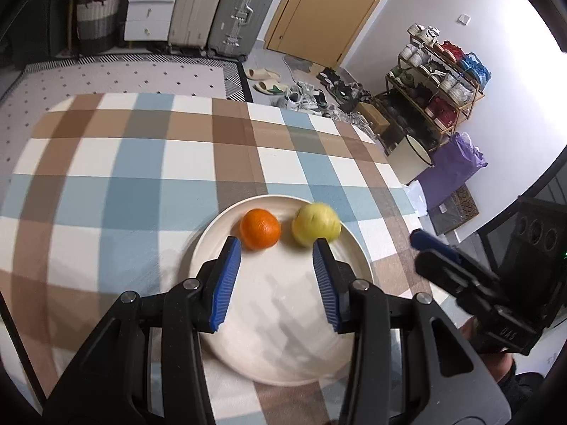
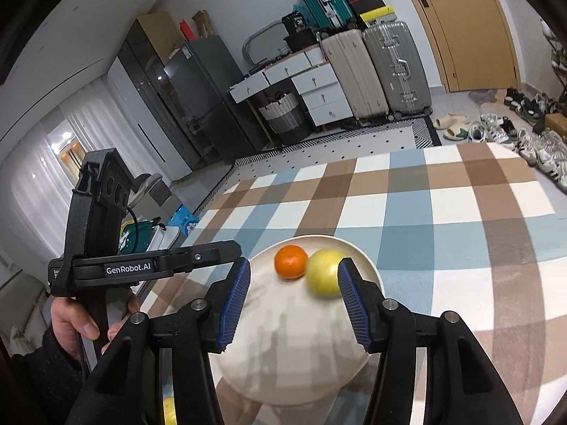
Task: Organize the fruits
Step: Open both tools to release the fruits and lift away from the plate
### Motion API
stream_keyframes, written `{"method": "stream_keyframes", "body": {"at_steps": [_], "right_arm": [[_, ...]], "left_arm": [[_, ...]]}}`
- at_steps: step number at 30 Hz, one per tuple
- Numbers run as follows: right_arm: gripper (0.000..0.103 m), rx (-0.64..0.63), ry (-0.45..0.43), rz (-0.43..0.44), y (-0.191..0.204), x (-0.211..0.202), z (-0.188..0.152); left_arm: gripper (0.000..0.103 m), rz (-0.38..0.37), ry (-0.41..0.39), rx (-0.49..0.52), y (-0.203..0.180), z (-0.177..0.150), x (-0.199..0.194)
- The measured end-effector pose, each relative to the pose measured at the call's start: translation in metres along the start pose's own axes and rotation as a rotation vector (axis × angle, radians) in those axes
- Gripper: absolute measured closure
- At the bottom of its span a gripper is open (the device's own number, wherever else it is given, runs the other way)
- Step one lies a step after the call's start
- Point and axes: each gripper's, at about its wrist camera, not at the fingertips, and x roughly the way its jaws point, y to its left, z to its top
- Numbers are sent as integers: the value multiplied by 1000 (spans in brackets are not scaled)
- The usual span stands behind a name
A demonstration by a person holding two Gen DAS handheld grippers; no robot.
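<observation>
Hovering spread and empty over the near part of a cream plate, the left claw holds nothing. The right claw is likewise spread and empty above the same plate. Just beyond the fingertips, an orange and a yellow-green apple sit side by side on the plate's far half. The plate rests on a counter under a checked cloth. A yellow shape low beneath the right claw could be another fruit; otherwise the task looks nearly done.

Orange and lemon sit side by side on plate.
</observation>
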Motion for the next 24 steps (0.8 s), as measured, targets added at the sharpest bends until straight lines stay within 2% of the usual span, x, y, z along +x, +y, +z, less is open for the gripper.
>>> {"method": "stream_keyframes", "body": {"at_steps": [6, 9, 14, 18, 20, 24], "right_arm": [[49, -59, -49, -27, 25, -28, -6], [40, -81, -83, -37, 36, -42, -9], [37, -113, -121, -42, 55, -62, -14], [24, -141, -158, -55, 69, -78, -22], [22, -152, -171, -62, 76, -85, -28], [15, -164, -189, -71, 87, -98, -37]], "left_arm": [[64, 75, -33, 68, -15, -23, -35], [63, 105, -62, 87, -23, -32, -53], [43, 173, -128, 125, -40, -45, -83], [34, 179, -158, 121, -47, -55, -102], [23, 190, -176, 113, -49, -62, -113], [20, 206, -199, 106, -51, -74, -128]]}}
